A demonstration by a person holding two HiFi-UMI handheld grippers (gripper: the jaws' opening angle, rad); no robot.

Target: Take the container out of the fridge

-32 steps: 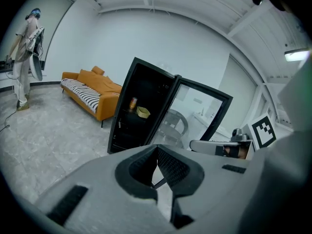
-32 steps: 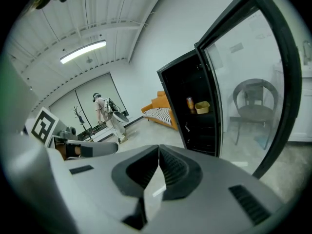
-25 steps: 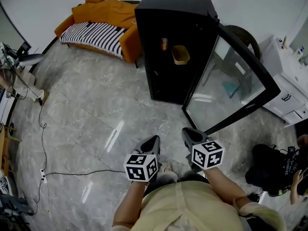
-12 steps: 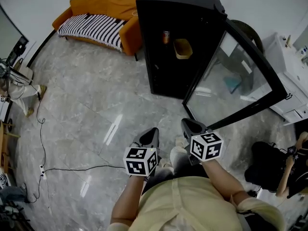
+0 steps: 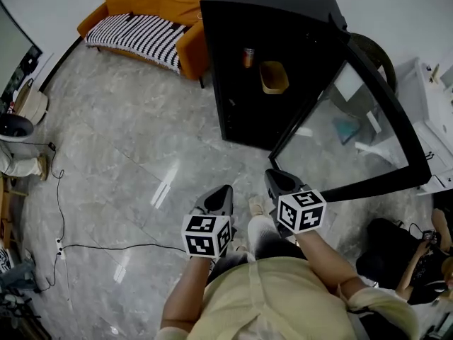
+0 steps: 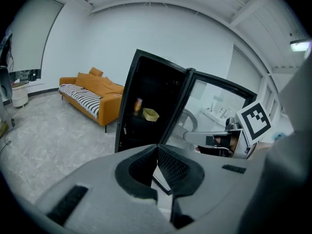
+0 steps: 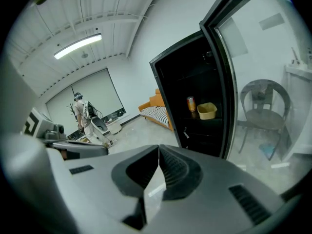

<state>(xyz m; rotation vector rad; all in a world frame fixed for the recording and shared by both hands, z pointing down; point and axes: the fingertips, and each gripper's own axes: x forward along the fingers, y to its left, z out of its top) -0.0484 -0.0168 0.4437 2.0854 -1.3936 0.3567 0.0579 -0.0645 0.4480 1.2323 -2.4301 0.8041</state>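
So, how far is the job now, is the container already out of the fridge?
Not yet. Done: the fridge door stands open. In hand: nothing; the left tongs and the right tongs are both shut and empty, held over the floor, short of the fridge. Left to do: reach in, grip the yellow container that sits inside beside the can, and bring it out.

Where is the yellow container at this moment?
In the head view, the yellow container stands inside the open black fridge, upper centre of the picture, just right of the can.
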